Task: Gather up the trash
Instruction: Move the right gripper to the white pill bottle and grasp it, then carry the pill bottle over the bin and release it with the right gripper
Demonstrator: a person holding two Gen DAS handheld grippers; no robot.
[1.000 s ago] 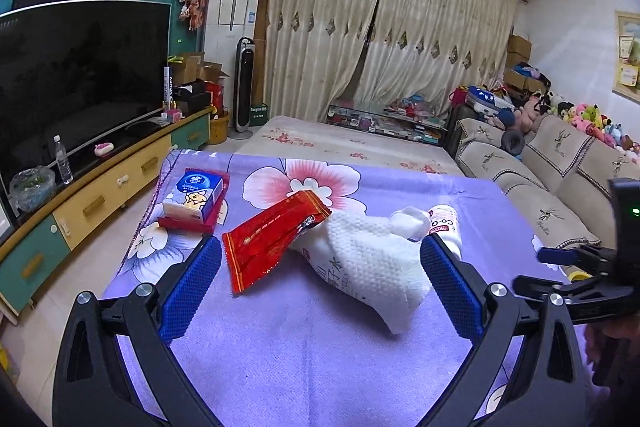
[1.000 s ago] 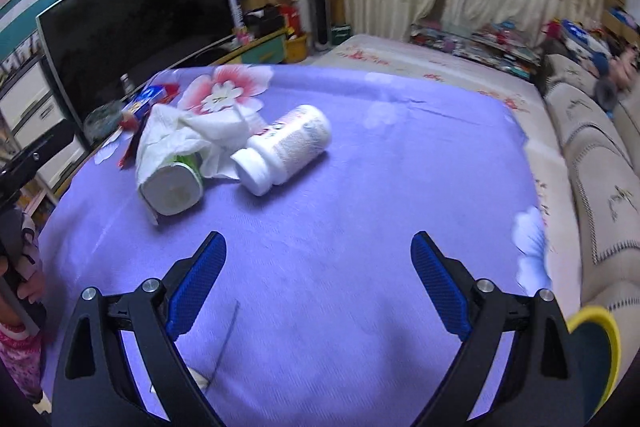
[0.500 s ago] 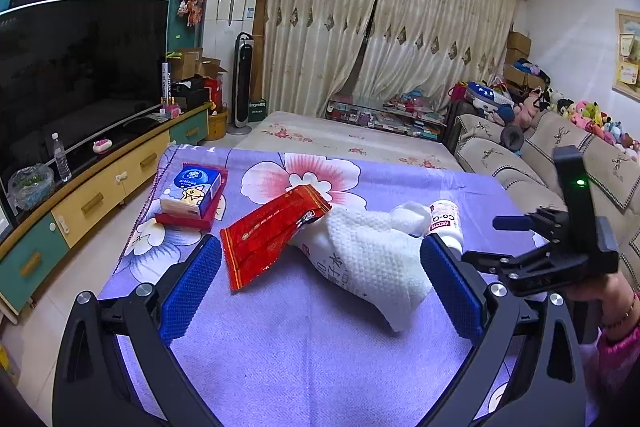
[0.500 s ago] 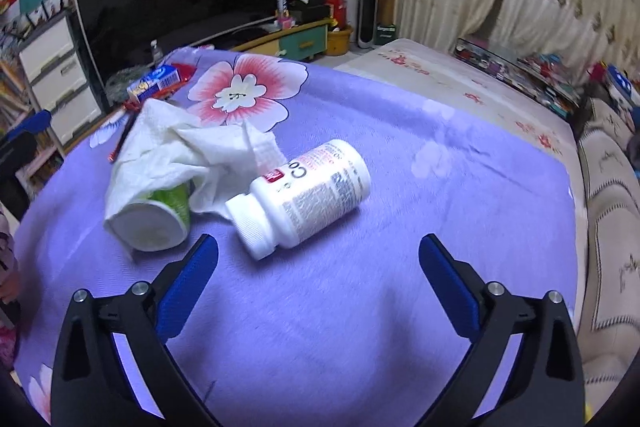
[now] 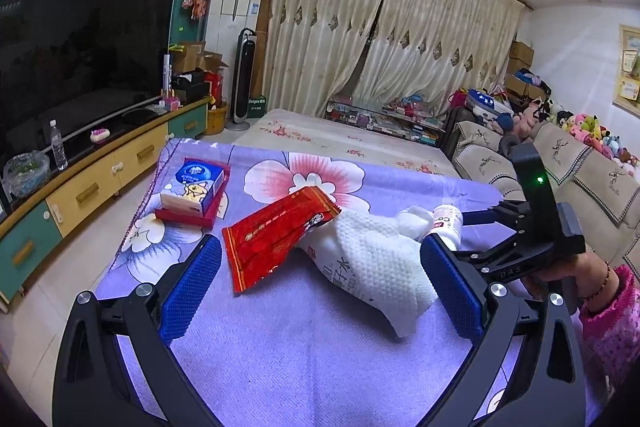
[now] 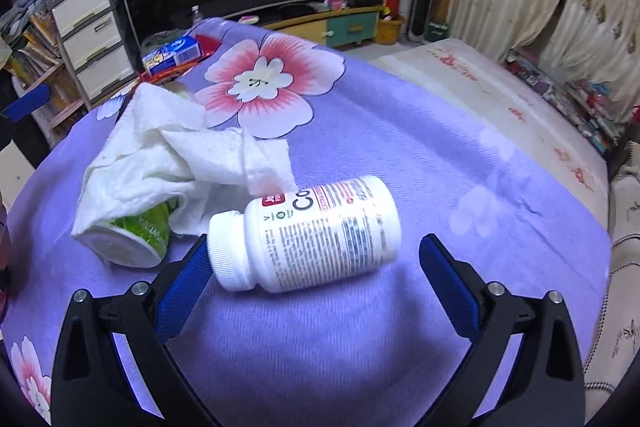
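Since earlier frame, right gripper (image 6: 312, 273) moved in over purple floral tablecloth (image 6: 460, 167), jaws wide, now straddling white plastic pill bottle (image 6: 316, 233), pads not pressing.

Nothing collected yet.

Left gripper (image 5: 320, 291) released, empty.

Left of bottle: crumpled white paper towel (image 6: 160, 163) over green-and-white cup (image 6: 136, 239), then red foil wrapper (image 5: 276, 237). No bin visible.
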